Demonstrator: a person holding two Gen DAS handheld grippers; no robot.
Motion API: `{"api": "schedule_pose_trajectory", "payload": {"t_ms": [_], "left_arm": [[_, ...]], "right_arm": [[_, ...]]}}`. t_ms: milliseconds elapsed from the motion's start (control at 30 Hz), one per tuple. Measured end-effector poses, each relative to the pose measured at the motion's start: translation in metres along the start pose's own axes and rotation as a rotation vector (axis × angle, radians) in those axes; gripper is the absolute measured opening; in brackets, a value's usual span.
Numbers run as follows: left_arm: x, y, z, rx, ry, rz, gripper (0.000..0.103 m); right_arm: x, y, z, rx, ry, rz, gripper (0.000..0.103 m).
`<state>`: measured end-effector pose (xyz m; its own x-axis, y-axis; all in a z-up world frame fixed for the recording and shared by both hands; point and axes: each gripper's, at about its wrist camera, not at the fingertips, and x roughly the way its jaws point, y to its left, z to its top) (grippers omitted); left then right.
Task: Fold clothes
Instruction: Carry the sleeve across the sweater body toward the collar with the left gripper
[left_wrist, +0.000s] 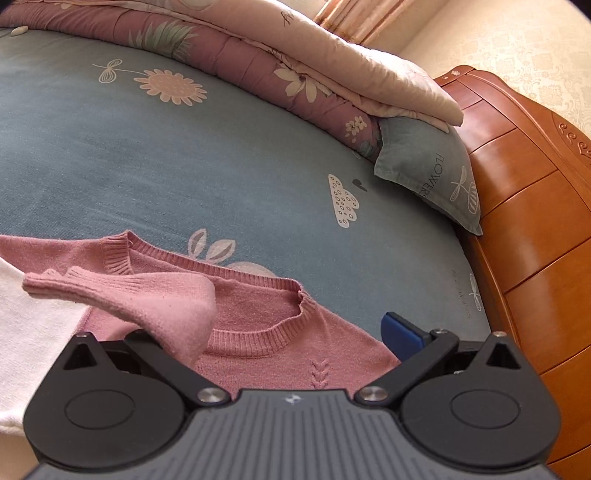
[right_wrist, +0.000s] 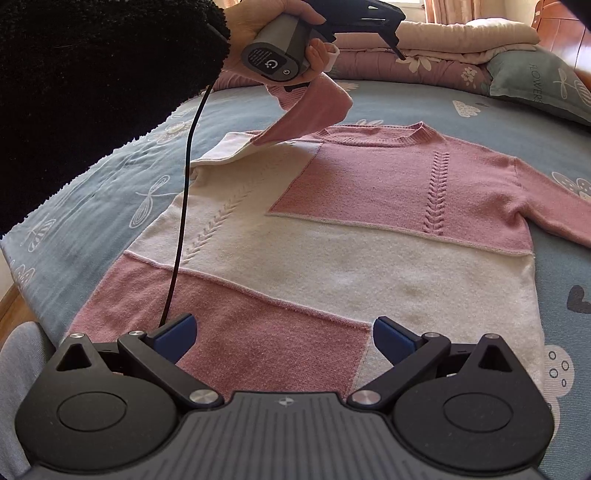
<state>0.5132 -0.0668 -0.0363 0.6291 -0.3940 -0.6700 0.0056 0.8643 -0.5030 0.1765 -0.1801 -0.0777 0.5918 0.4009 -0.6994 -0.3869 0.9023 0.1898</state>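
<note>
The left gripper (left_wrist: 280, 332) is spread wide, yet a pink sleeve (left_wrist: 166, 306) is draped over one finger; the sleeve could slide off mid-fold. The right gripper (right_wrist: 284, 339) is held open, empty, above the sweater (right_wrist: 332, 240) hem, spread flat on the bed (right_wrist: 480, 122) ahead.
</note>
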Motion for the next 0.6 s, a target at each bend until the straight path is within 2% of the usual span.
{"api": "schedule_pose_trajectory", "payload": {"t_ms": [200, 267, 333, 500, 600], "left_arm": [[0.019, -0.017, -0.005, 0.035, 0.024, -0.004, 0.102], [0.026, -0.021, -0.009, 0.054, 0.054, -0.004, 0.102], [0.036, -0.025, -0.014, 0.091, 0.12, -0.012, 0.102], [0.041, -0.042, -0.026, 0.246, 0.2, 0.006, 0.102], [0.041, -0.059, -0.036, 0.41, 0.232, 0.073, 0.102]], "right_arm": [[0.003, 0.0, 0.0, -0.003, 0.01, -0.009, 0.103], [0.004, -0.001, 0.0, -0.002, 0.011, -0.011, 0.103], [0.005, -0.001, 0.0, -0.001, 0.014, -0.013, 0.103], [0.005, 0.0, 0.0, -0.005, 0.016, -0.016, 0.103], [0.006, 0.0, 0.0, -0.006, 0.018, -0.021, 0.103]]}}
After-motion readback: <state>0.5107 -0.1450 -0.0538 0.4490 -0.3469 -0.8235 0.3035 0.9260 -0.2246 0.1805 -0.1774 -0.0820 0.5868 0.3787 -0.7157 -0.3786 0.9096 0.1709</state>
